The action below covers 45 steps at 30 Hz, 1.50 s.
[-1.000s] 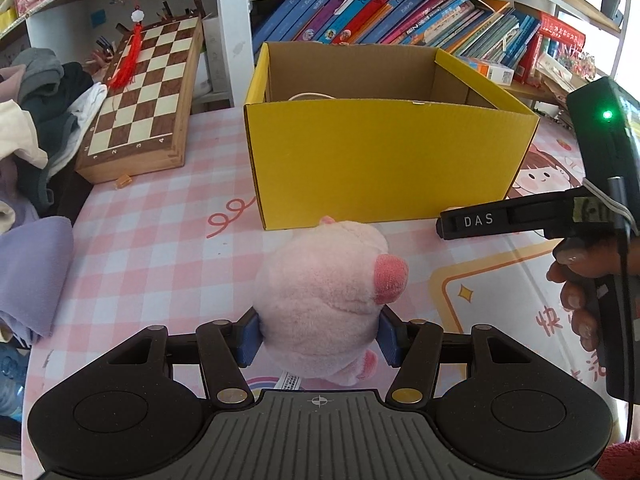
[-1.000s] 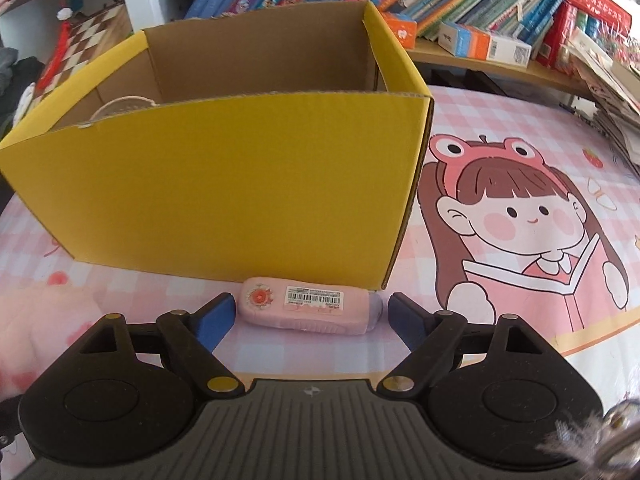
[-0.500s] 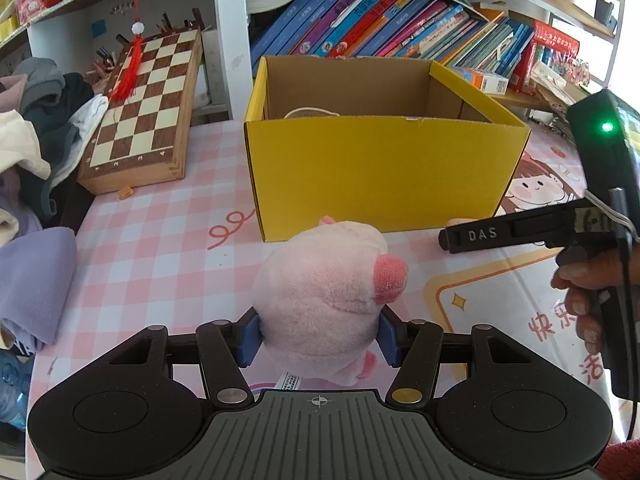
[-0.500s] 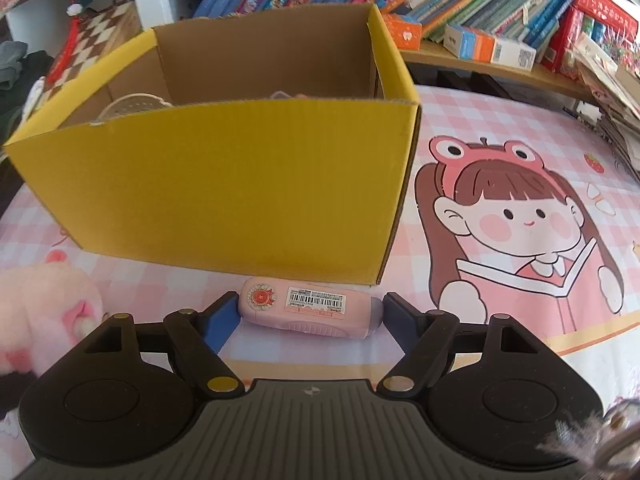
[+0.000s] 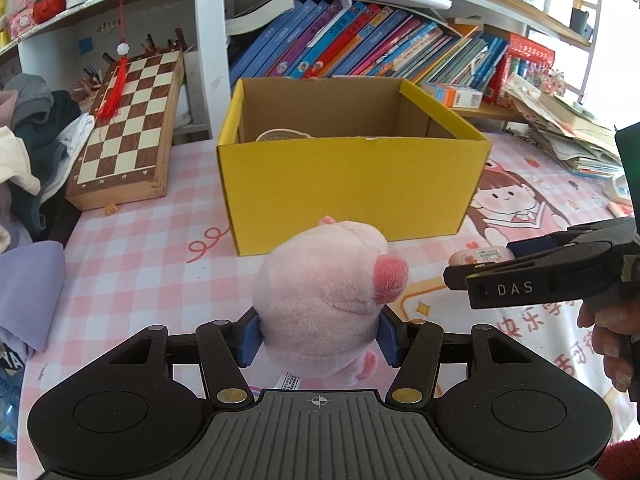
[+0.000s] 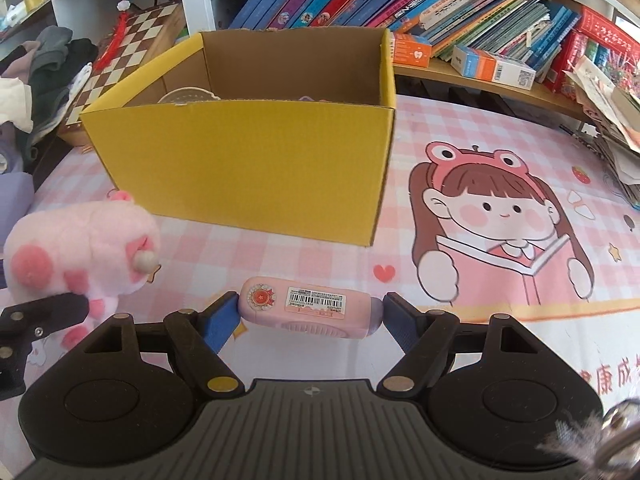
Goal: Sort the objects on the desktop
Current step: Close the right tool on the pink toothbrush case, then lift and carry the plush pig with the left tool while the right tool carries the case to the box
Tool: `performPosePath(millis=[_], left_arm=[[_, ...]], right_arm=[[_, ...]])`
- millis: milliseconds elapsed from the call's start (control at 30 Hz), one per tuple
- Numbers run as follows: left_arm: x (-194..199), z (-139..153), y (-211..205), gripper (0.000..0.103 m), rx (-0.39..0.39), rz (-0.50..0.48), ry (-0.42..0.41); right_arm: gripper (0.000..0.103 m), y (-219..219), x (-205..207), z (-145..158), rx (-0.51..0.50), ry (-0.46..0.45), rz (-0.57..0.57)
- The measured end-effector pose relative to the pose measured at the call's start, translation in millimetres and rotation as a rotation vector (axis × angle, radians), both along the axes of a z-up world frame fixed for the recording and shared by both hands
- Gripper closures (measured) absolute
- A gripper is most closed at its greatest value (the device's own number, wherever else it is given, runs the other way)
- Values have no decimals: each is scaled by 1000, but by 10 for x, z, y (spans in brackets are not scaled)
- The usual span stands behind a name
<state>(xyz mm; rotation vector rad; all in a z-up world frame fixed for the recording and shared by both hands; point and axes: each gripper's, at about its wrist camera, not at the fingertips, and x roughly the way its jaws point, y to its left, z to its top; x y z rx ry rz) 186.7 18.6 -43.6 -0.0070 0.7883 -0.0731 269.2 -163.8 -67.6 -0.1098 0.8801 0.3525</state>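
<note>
Box (image 5: 352,184) is sitting at twelve o'clock on the worktop (image 5: 152,248), seemingly holding two items already. Left gripper (image 5: 319,334) is clamping the pig (image 5: 324,304); right gripper (image 6: 310,316) is pinching the pink case (image 6: 308,307). Neither is boxed yet.

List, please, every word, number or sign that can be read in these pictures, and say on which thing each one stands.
"DAS": on the side of the right gripper.
"快乐" and "康成": parts of longer print on the pink table mat, cut off at the edges.
Barcode label on the pink case: too small to read.
Book spines on the shelf: too blurred to read.
</note>
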Motion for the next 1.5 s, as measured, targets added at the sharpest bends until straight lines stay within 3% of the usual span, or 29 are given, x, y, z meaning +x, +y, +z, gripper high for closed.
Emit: performPosePath(millis=[833, 1500], left_arm=[[-476, 86, -277, 46, -34, -92, -22], [-465, 261, -373, 46, -60, -116, -76]], right_arm=[[27, -307, -739, 200, 7, 7, 1], [27, -430, -780, 368, -8, -32, 23]])
